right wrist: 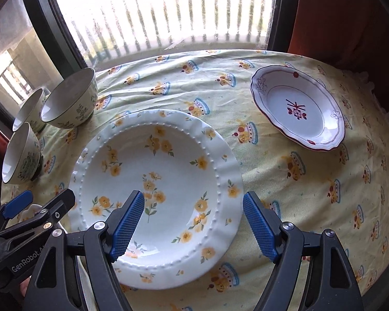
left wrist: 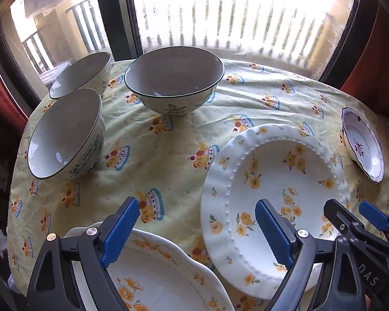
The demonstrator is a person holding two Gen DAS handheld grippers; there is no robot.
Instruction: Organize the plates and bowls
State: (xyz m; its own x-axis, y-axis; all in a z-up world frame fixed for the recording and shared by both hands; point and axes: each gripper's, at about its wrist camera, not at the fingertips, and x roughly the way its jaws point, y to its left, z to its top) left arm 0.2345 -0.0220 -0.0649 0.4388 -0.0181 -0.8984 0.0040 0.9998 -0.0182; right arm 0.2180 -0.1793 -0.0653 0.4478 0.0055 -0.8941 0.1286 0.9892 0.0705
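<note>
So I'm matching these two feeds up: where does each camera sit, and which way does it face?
Left wrist: on the left gripper, angled down at three bowls and the yellow-flowered plate; the right gripper shows at its right.
Right wrist: on the right gripper, above that plate, the red-trimmed dish beyond.
Shared: tablecloth, window, all dishes.

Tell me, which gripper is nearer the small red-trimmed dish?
Right. The right gripper hangs over the yellow-flowered plate, and the red-trimmed dish lies just beyond on its right. The left gripper is on that plate's other side.
</note>
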